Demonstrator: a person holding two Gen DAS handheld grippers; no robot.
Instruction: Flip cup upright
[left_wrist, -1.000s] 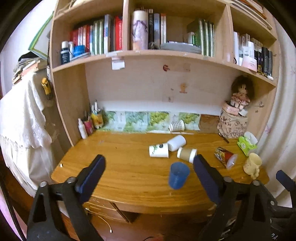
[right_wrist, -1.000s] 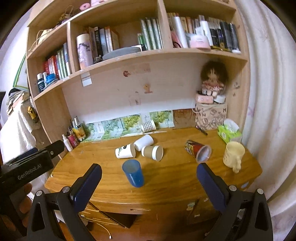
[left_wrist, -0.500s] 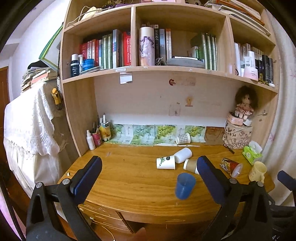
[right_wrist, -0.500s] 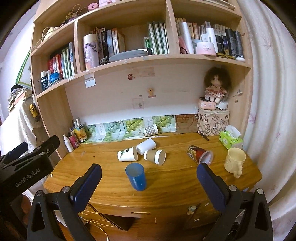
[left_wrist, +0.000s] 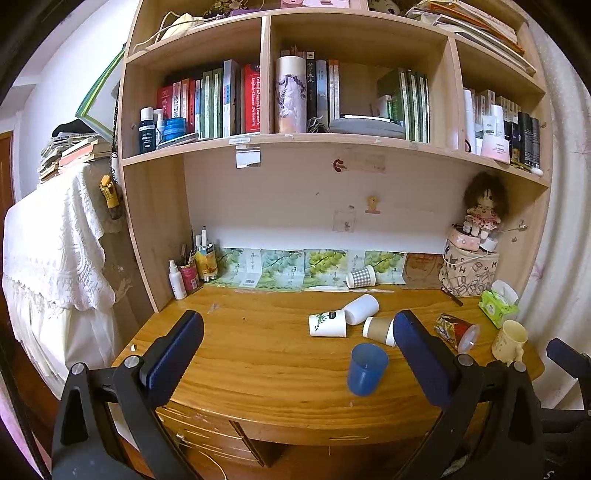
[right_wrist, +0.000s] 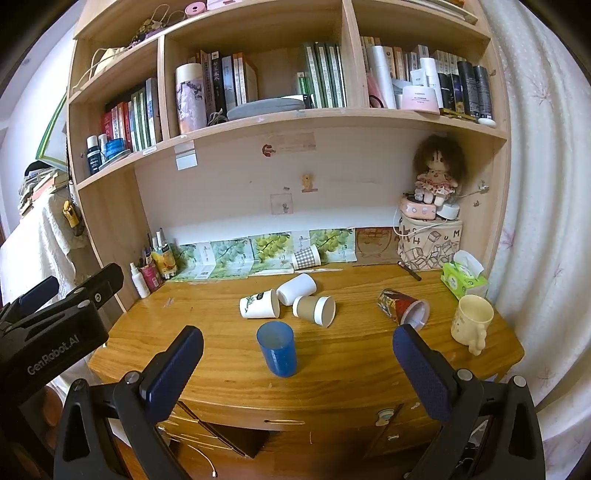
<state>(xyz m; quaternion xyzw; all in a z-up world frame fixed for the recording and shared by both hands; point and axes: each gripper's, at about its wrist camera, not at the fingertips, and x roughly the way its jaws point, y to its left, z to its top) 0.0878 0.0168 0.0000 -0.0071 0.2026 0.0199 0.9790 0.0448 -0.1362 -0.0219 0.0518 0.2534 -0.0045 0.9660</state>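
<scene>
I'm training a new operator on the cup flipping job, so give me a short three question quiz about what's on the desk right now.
1. True or false: the blue cup stands upright.
2. Which cup lies nearest the yellow mug? A) checkered cup B) red patterned cup C) leaf-print cup
3. Fill in: the left gripper and right gripper are both ____.

Key: 1 true; 2 B; 3 open, holding nothing.
</scene>
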